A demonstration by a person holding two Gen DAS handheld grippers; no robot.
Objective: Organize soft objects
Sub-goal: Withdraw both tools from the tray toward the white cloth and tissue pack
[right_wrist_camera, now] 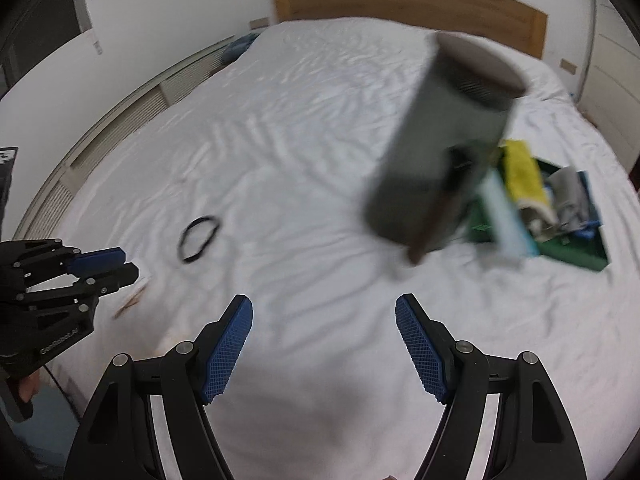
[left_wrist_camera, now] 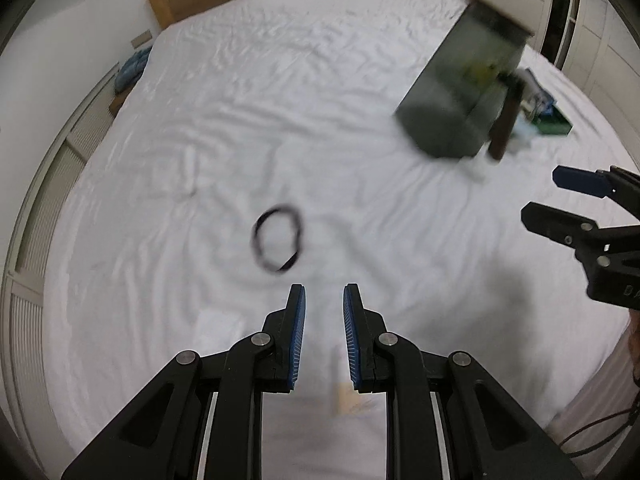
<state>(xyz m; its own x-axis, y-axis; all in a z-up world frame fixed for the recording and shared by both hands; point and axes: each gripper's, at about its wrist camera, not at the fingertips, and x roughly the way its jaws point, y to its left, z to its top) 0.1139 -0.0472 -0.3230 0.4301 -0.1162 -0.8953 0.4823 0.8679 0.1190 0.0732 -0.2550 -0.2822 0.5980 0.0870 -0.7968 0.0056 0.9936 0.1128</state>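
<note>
Grey fabric bin [right_wrist_camera: 436,148] tilted, mouth up-right; left gripper [left_wrist_camera: 324,300] narrowly parted, right gripper [right_wrist_camera: 324,312] wide apart.

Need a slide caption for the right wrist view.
Open right gripper over a white bed: black band, grey-green bin, pile of soft items.

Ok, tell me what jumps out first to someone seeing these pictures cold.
A tall dark grey-green fabric bin stands out against the wide white bed sheet, blurred, toward the right side of the bed. Just beyond it lies a heap of colourful soft things, a yellow piece among them. A lone black elastic loop lies on bare sheet near the middle, just ahead of the left tool.
</note>
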